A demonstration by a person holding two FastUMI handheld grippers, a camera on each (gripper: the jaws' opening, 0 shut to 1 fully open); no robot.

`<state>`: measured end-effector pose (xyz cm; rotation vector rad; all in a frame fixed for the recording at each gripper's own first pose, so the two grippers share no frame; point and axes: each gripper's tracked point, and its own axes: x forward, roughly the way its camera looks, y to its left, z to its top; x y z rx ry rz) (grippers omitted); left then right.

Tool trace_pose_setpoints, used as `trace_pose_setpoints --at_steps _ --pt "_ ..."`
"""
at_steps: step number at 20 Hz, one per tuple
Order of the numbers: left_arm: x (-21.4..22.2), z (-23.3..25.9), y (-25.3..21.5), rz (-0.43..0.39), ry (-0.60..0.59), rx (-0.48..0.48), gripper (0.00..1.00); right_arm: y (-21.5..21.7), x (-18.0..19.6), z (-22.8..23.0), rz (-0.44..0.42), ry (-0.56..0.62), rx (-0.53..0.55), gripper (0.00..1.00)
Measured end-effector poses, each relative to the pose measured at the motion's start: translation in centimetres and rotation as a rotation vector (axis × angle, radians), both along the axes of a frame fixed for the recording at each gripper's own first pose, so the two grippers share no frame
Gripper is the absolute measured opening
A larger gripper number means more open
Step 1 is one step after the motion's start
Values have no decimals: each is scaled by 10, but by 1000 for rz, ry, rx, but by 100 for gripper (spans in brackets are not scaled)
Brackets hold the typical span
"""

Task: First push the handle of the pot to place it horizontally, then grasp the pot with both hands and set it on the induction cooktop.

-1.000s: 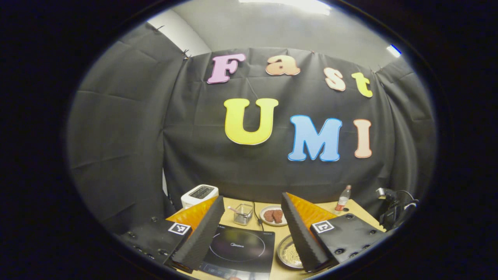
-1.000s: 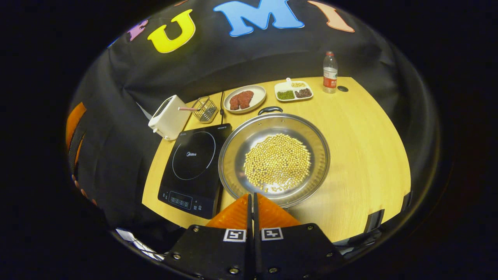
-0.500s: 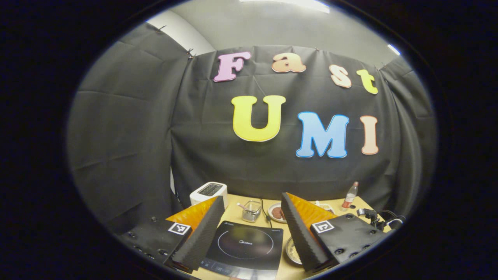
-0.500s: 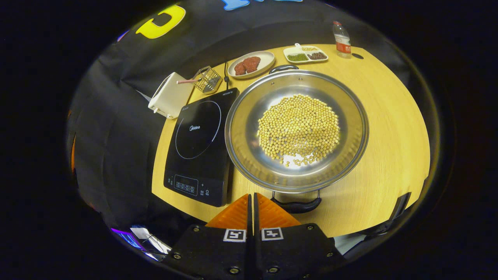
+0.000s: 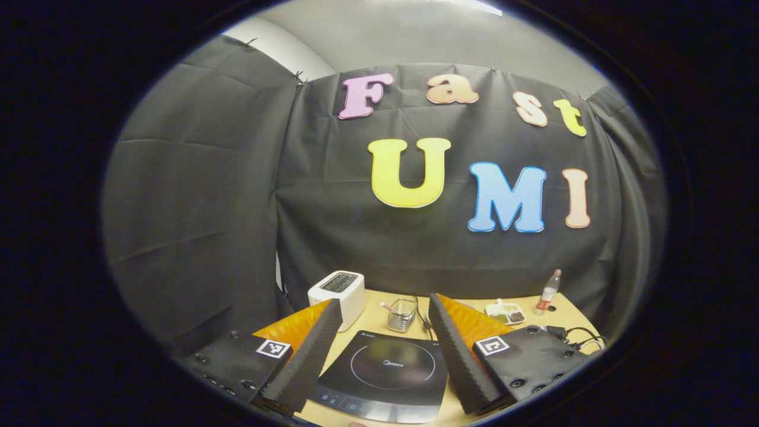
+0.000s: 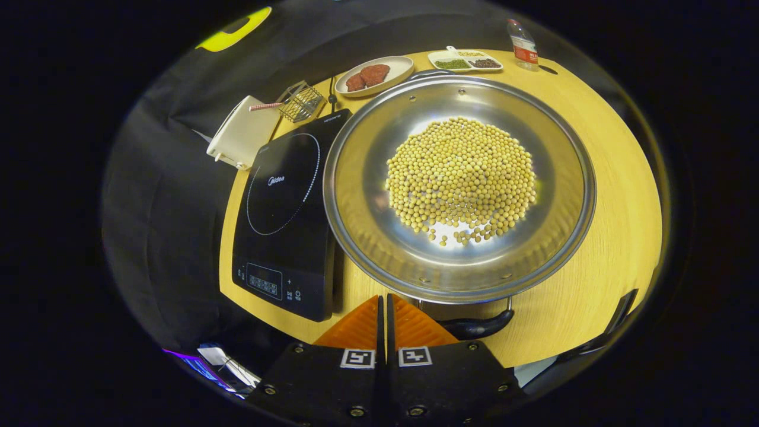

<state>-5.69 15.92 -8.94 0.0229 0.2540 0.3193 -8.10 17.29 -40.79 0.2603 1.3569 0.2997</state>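
A wide steel pot [image 6: 356, 201] with a heap of yellow beans [image 6: 462, 172] sits on the wooden table [image 6: 616, 201], right of the black induction cooktop [image 6: 278, 207]. Its near black handle [image 6: 474, 327] points toward me, and the far handle [image 6: 424, 73] peeks over the back rim. My right gripper [image 6: 383, 299] is shut with nothing in it, its tips just left of the near handle, close above the table's front edge. In the left gripper view, my left gripper [image 5: 385, 305] stands open above the induction cooktop [image 5: 391, 373], nothing between its fingers.
At the back stand a white toaster [image 6: 240, 133], a wire basket [image 6: 299, 102], a plate of meat [image 6: 372, 75], a divided dish [image 6: 465, 59] and a bottle [image 6: 522, 44]. The toaster [image 5: 338, 290], basket [image 5: 402, 314] and bottle [image 5: 548, 290] are also in the left gripper view.
My right gripper has dropped and moved in toward the pot, whose near handle now lies just right of its tips. The left gripper's view has shifted, the cooktop now centred between its fingers.
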Motion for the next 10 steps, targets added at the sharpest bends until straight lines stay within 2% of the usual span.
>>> trace_pose_setpoints --at_steps 3,4,5,10 --pt "-3 2 1 4 2 2 97 1 3 -6 -44 20 30 0" --pt "-3 2 1 3 3 1 100 2 4 -7 -56 20 40 0" --pt "-2 1 -1 0 5 0 98 2 6 -7 -64 17 44 0" --pt "5 3 -9 -24 -1 -1 98 -3 6 -8 -131 32 75 0"
